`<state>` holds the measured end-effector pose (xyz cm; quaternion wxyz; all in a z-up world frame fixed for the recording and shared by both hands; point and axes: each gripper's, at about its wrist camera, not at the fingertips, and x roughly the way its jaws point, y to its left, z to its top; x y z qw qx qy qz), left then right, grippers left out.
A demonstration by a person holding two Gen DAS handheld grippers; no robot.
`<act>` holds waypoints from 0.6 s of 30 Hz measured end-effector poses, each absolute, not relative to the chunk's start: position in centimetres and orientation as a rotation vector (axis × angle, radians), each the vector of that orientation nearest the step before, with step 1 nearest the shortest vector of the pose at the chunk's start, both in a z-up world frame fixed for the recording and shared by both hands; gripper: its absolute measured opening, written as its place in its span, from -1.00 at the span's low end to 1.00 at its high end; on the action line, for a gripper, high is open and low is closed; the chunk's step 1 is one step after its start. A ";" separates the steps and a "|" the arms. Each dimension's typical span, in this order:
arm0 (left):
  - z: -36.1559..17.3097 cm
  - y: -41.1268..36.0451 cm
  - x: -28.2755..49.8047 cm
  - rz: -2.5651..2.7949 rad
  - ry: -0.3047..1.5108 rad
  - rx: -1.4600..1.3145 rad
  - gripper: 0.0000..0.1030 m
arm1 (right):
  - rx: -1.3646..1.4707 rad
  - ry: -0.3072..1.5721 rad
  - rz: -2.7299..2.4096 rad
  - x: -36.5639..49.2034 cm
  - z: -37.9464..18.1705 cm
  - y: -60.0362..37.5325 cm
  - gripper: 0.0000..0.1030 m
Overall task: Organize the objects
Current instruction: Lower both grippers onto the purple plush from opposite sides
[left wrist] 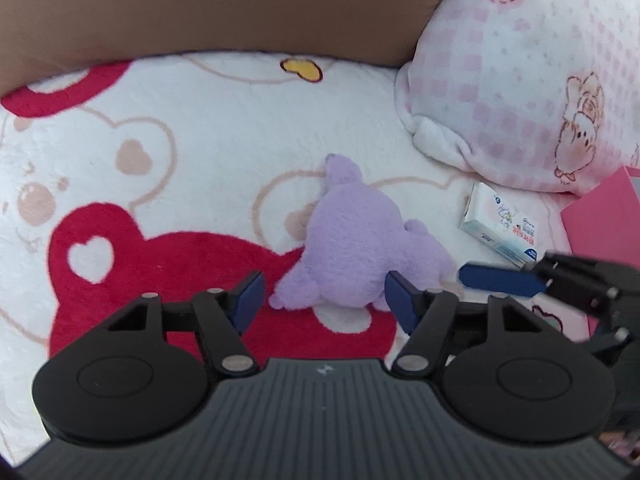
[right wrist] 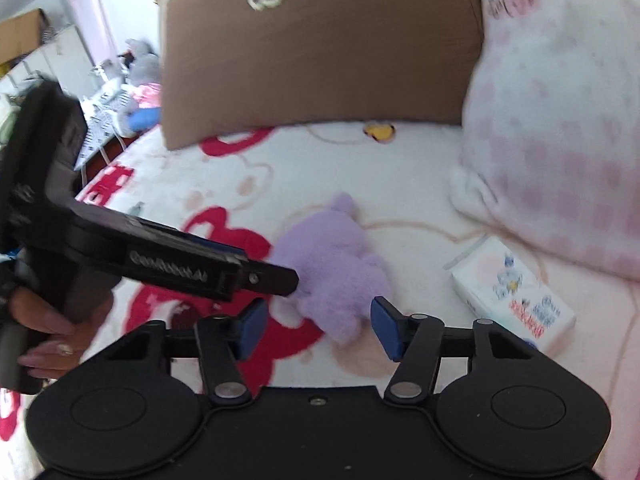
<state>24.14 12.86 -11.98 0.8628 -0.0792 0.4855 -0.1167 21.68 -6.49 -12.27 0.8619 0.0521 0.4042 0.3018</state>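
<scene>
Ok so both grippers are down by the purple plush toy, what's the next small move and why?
Probably close the left gripper on the purple plush toy. The toy lies loose on the blanket between its blue pads, which don't seem to press it yet; the right gripper straddles it too.

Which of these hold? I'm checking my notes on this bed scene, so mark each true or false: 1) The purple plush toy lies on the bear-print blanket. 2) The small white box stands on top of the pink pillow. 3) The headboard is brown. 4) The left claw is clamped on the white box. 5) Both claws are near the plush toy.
1) True: the purple plush toy lies on the bear-print blanket.
2) False: the small white box lies on the blanket beside the pink pillow.
3) True: the headboard is brown.
4) False: the left claw holds nothing; the plush sits between its open pads.
5) True: the right claw is close too.
</scene>
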 end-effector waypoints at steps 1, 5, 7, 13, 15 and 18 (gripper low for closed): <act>-12.2 12.7 24.2 -0.242 1.020 -0.165 0.24 | 0.130 0.856 0.642 21.8 -12.6 -6.7 0.14; -12.8 12.2 24.5 -0.231 1.027 -0.168 0.24 | 0.196 0.870 0.629 22.4 -13.7 -7.7 -0.02; -12.8 12.2 24.7 -0.226 1.030 -0.178 0.25 | 0.193 0.866 0.629 22.5 -14.0 -8.0 -0.22; -13.1 12.3 25.1 -0.240 1.032 -0.190 0.25 | 0.196 0.852 0.650 22.1 -14.2 -8.8 -0.52; -13.2 12.3 25.2 -0.240 1.034 -0.196 0.25 | 0.191 0.848 0.630 22.3 -14.3 -8.6 -0.47; -13.0 12.1 25.3 -0.242 1.030 -0.186 0.29 | 0.177 0.843 0.629 22.7 -14.5 -7.9 -0.41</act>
